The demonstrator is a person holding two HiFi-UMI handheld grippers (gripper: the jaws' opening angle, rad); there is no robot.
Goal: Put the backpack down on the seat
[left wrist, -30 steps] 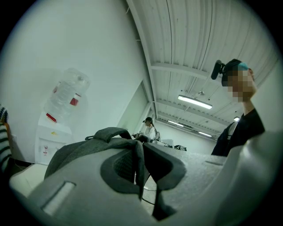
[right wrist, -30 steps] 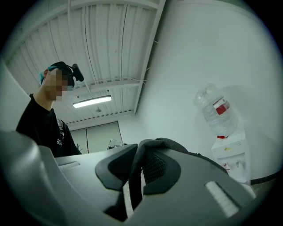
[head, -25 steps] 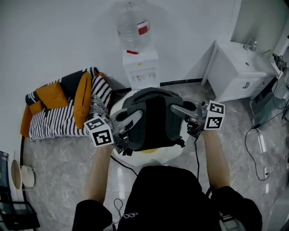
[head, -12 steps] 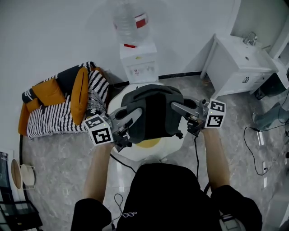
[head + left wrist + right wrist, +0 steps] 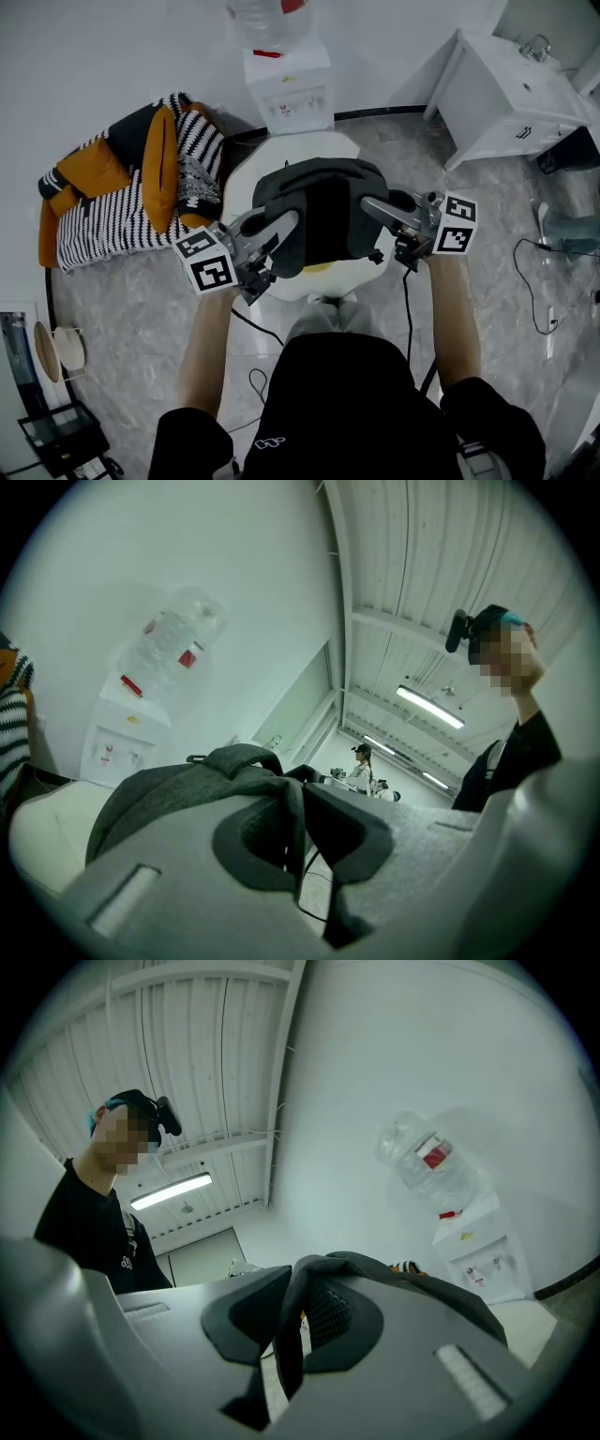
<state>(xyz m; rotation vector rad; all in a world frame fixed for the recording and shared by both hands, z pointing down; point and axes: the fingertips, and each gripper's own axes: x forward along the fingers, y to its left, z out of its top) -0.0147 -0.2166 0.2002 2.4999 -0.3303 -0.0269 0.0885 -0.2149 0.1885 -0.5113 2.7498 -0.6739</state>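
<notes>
A dark grey and black backpack (image 5: 319, 216) hangs between my two grippers over a white round seat (image 5: 246, 178). My left gripper (image 5: 277, 230) is shut on the backpack's left strap, which shows pinched between the pads as a grey band (image 5: 292, 832). My right gripper (image 5: 375, 208) is shut on the right strap, a dark mesh-lined band (image 5: 298, 1335). Whether the bag's bottom touches the seat is hidden by the bag itself. A yellow patch (image 5: 317, 268) shows under the bag's near edge.
A white water dispenser (image 5: 286, 80) with a bottle stands against the wall behind the seat. A striped sofa with orange cushions (image 5: 117, 202) lies to the left, a white cabinet (image 5: 511, 94) to the right. Cables (image 5: 534, 281) trail over the marble floor.
The view has shifted so that the seat and bag sit a little lower in frame. Both grippers keep hold of the straps, with the bag held over the seat as before.
</notes>
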